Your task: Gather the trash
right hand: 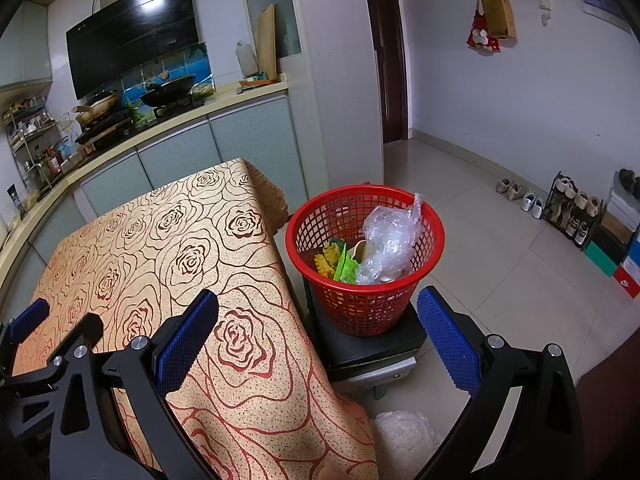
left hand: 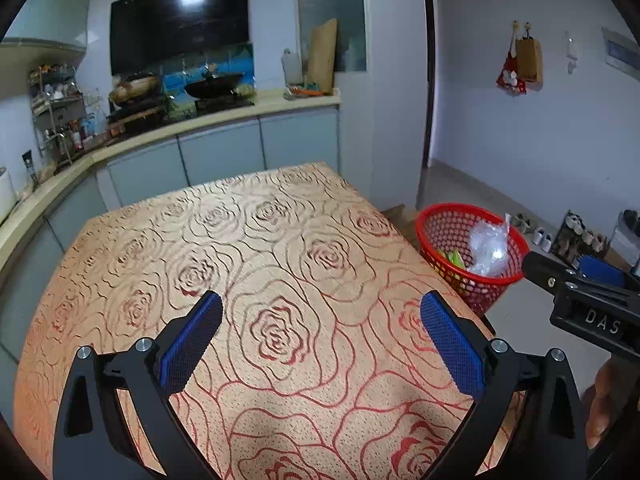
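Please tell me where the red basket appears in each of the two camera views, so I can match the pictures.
Left wrist view: the red basket is at the right, past the table's right edge, beside the right claw.
Right wrist view: the red basket is near the centre, standing on a dark stool beside the table.
Shared landmark: the rose-patterned tablecloth.

The only lettering that can be read is "DAS", in pale raised capitals on the black body of the right gripper (left hand: 592, 280) (seen at the right edge of the left wrist view). Nothing else bears legible text.
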`<state>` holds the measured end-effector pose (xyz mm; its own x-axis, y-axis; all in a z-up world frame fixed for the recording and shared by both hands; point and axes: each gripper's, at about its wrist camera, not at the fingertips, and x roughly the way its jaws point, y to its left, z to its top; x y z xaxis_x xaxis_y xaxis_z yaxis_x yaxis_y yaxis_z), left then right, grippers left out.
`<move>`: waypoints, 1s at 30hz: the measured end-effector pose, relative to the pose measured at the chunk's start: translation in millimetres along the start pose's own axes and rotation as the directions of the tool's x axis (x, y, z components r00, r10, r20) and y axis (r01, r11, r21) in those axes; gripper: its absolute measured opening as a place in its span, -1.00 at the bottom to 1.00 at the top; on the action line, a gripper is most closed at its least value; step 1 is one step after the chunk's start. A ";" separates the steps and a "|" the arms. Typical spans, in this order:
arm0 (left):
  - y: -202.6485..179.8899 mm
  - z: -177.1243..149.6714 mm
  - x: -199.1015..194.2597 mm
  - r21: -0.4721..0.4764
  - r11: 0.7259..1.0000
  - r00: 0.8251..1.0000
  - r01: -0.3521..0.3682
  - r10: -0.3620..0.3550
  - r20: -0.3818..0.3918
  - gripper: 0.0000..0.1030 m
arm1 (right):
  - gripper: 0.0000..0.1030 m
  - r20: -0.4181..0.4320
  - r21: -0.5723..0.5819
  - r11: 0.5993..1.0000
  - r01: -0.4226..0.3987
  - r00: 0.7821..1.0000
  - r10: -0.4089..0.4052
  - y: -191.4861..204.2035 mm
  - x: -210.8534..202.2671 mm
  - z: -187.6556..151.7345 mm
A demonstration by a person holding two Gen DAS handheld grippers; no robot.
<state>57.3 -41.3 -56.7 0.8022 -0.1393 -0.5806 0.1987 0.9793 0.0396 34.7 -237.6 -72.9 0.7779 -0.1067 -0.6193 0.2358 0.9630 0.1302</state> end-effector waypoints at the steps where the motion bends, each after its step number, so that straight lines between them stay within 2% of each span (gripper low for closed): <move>1: 0.0 -0.6 0.2 -0.002 1.000 1.000 -0.003 0.003 -0.007 0.86 | 0.88 0.001 0.000 1.000 -0.002 1.000 0.002 -0.2 -0.1 0.6; 30: 1.0 -2.4 4.9 -0.014 1.000 0.999 0.000 -0.001 -0.045 0.86 | 0.88 -0.002 0.002 1.000 -0.002 1.000 0.002 -1.0 -1.3 2.3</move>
<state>60.0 -40.6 -61.5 0.7756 -0.1334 -0.6170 0.1908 0.9812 0.0277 34.8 -239.0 -70.5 0.7771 -0.1045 -0.6206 0.2356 0.9627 0.1328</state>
